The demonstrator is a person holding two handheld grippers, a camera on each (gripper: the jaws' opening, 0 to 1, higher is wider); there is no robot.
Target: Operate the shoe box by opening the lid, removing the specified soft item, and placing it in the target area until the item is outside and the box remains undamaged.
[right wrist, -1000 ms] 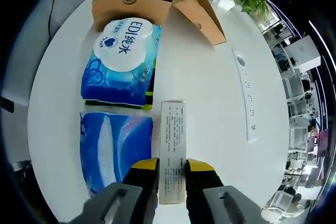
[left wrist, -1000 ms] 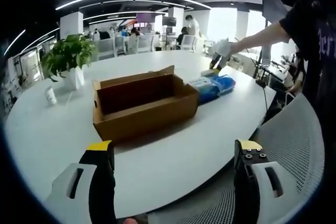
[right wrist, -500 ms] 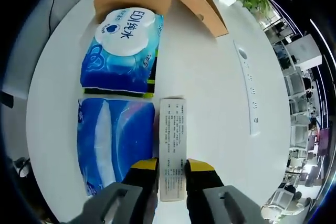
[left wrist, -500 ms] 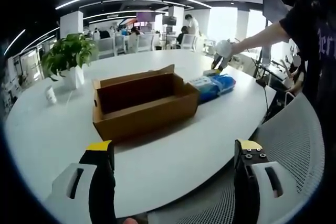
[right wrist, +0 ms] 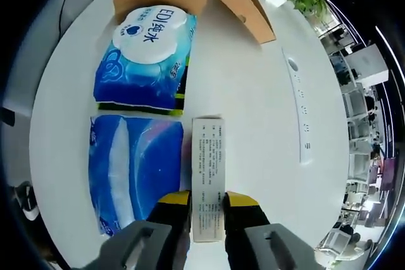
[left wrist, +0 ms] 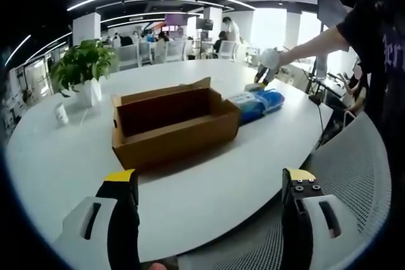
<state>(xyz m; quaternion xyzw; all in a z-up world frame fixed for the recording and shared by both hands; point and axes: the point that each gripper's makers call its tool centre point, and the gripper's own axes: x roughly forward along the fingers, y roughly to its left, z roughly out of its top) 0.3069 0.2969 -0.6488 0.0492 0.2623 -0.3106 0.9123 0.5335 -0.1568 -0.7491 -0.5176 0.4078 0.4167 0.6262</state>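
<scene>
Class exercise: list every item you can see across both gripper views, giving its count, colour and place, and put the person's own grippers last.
Shoe box: one, brown cardboard, open, mid-table.
Soft packs: two, blue and white, on the table beside the box, end to end.
Small carton: one, white with print, beside the darker pack.
Potted plant: one, green in white pot, beyond the box.
Table: one, white, round.
Mesh chair: one, white, at the table edge.
Left gripper: open, near the table edge.
Right gripper: shut on the carton.

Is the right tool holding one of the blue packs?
No, the right tool is shut on a slim white box, with the blue packs lying beside it.
</scene>
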